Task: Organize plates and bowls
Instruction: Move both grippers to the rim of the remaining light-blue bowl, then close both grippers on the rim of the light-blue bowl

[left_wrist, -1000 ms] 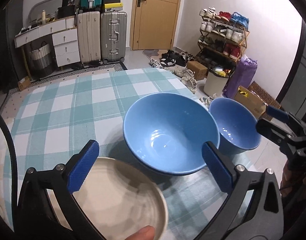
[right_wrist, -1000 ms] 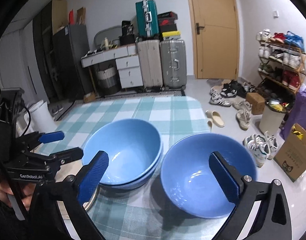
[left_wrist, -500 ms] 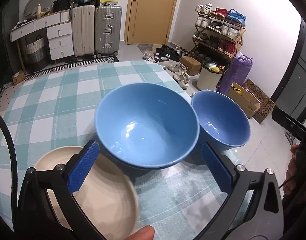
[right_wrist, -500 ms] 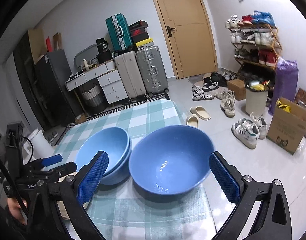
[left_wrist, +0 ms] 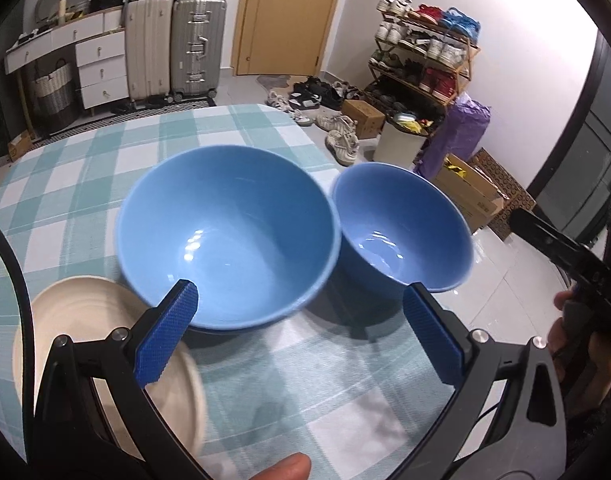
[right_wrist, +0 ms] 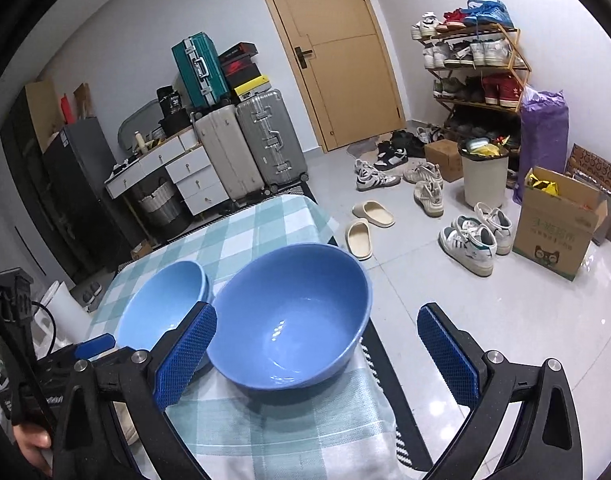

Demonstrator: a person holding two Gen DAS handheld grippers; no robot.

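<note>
Two views | left wrist: left tool (left_wrist: 299, 330) spread wide, empty; stacked blue bowls (left_wrist: 225, 236) just ahead, cream plate (left_wrist: 89, 328) under its left finger | right wrist: right tool (right_wrist: 317, 354) gaping, empty; single blue bowl (right_wrist: 293, 320) between fingers, near surface (right_wrist: 265, 220) edge | risk: a nudge could tip it off.

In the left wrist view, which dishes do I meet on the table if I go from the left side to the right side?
Cream plate → blue bowl stack → single blue bowl.
</note>
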